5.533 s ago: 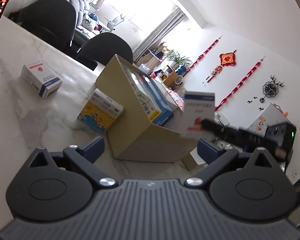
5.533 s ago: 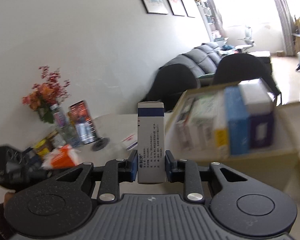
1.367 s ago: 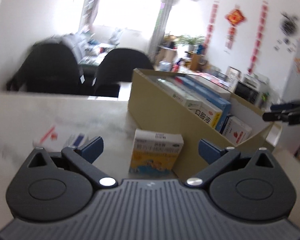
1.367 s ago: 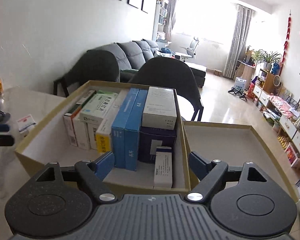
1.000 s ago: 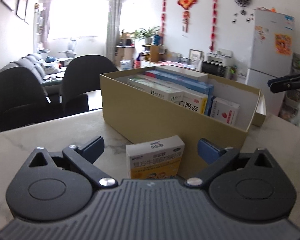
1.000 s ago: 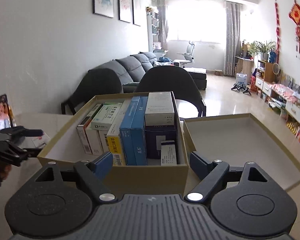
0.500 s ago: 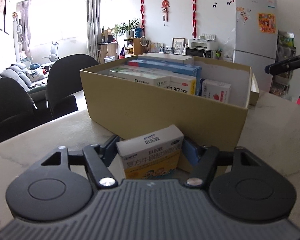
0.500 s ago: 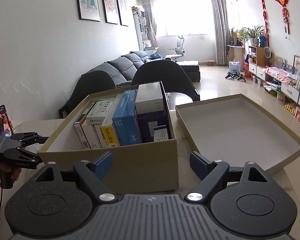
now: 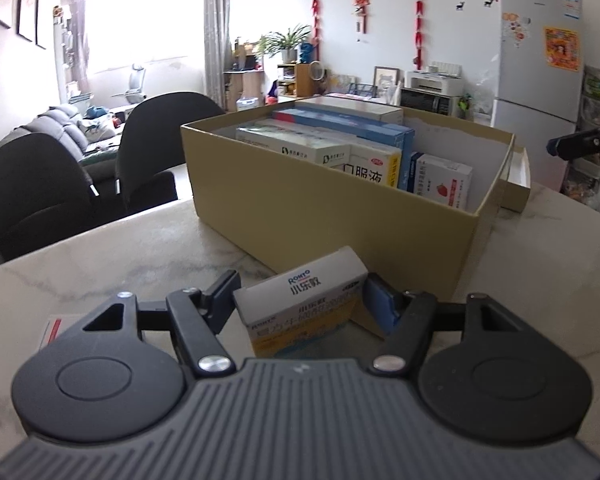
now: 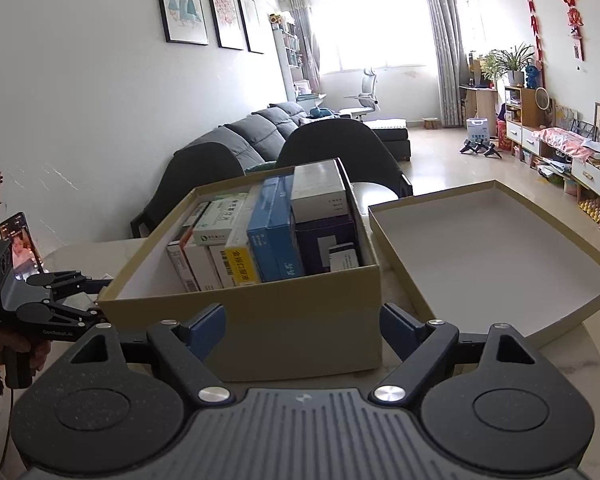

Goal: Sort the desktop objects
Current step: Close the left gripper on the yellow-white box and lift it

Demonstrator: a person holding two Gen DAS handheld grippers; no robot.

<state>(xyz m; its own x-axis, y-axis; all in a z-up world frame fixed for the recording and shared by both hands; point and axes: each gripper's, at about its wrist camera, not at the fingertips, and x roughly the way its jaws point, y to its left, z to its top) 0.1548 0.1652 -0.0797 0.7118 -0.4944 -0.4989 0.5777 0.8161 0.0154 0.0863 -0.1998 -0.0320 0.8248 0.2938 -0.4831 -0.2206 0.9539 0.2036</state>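
Yellow-and-white medicine box pinched in my left tongs, beside cardboard box on marble table, my right tongs gaping, empty.

Counter with a cardboard box, its lid and one loose packet.

The box stands on the counter, a row of packets upright inside it. The lid lies open-side up just to the box's right in the right wrist view. A small packet sits before the box's near wall, between the left gripper's fingers. Two chairs stand behind the counter.
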